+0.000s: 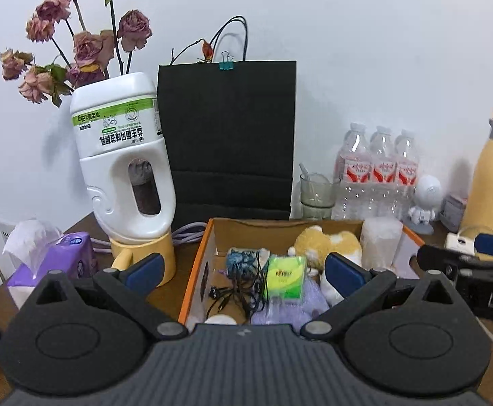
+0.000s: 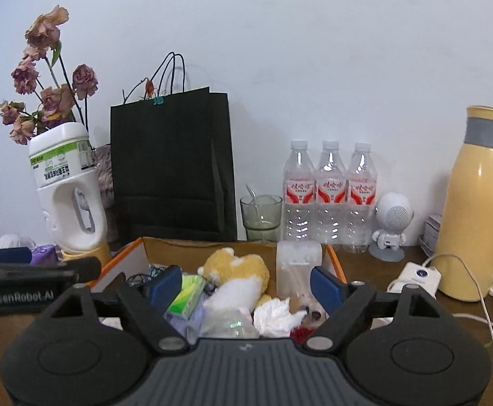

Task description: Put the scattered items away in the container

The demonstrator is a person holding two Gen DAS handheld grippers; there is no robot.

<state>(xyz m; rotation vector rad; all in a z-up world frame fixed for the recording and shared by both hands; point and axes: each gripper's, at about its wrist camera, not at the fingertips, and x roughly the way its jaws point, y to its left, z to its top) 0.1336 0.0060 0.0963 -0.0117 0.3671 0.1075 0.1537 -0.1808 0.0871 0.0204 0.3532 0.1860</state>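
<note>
An orange-rimmed cardboard box [image 1: 195, 264] sits straight ahead of both grippers. Inside lie a yellow-and-white plush toy [image 1: 327, 243], a green packet [image 1: 285, 279], a tangled black cable [image 1: 239, 291] and a translucent white container [image 1: 380, 240]. My left gripper [image 1: 244, 270] hangs open over the box's near left part with nothing between its fingers. In the right wrist view the box [image 2: 334, 260] also holds a crumpled white tissue [image 2: 277, 311] beside the plush toy [image 2: 236, 270]. My right gripper [image 2: 246, 287] stands open above these, pressing on nothing.
Behind the box stand a black paper bag [image 1: 226, 135], a white jug of dried flowers [image 1: 124, 169] on a yellow mug, a glass [image 2: 261, 216] and three water bottles [image 2: 329, 193]. A purple tissue pack [image 1: 57, 264] lies left. A yellow thermos [image 2: 476, 203] and a white charger [image 2: 415, 277] are right.
</note>
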